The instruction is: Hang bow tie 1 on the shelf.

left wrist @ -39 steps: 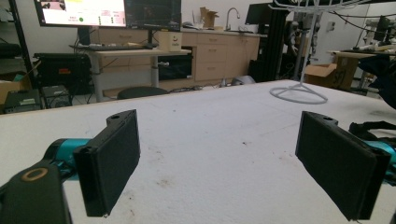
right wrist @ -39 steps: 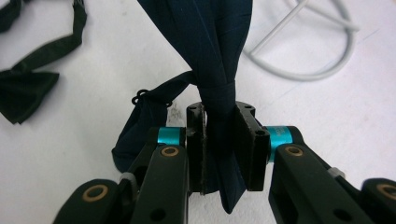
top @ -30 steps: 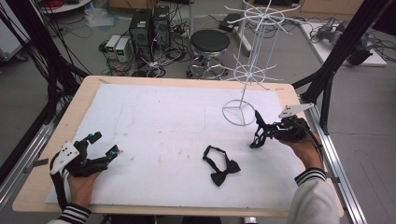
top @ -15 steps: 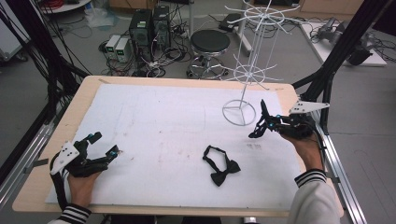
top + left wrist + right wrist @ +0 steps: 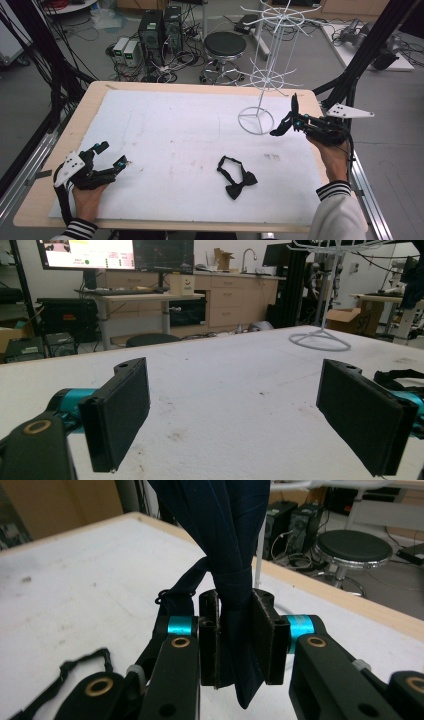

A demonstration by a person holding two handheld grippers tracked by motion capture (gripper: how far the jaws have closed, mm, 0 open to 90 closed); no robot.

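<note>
My right gripper [image 5: 286, 124] is shut on the knot of a dark navy bow tie [image 5: 295, 104], which stands up from the jaws just right of the white wire stand's ring base [image 5: 256, 120]. In the right gripper view the tie [image 5: 225, 525] rises out of the pressed pads of the gripper [image 5: 235, 640]. A second, black bow tie [image 5: 237, 177] lies flat on the white mat, and I see it at the right edge of the left gripper view [image 5: 400, 376]. My left gripper [image 5: 107, 154] rests open near the front left corner, nothing between its pads [image 5: 122, 410].
The white wire display stand [image 5: 266, 75] rises at the back right of the mat [image 5: 165, 135]. Black frame posts [image 5: 360, 55] flank the table. A round stool [image 5: 225, 45] and computer cases [image 5: 160, 27] sit on the floor beyond the far edge.
My right gripper has lifted a little and moved toward the stand, with the navy bow tie turned more upright in its jaws. The left gripper and the black bow tie stayed put.
</note>
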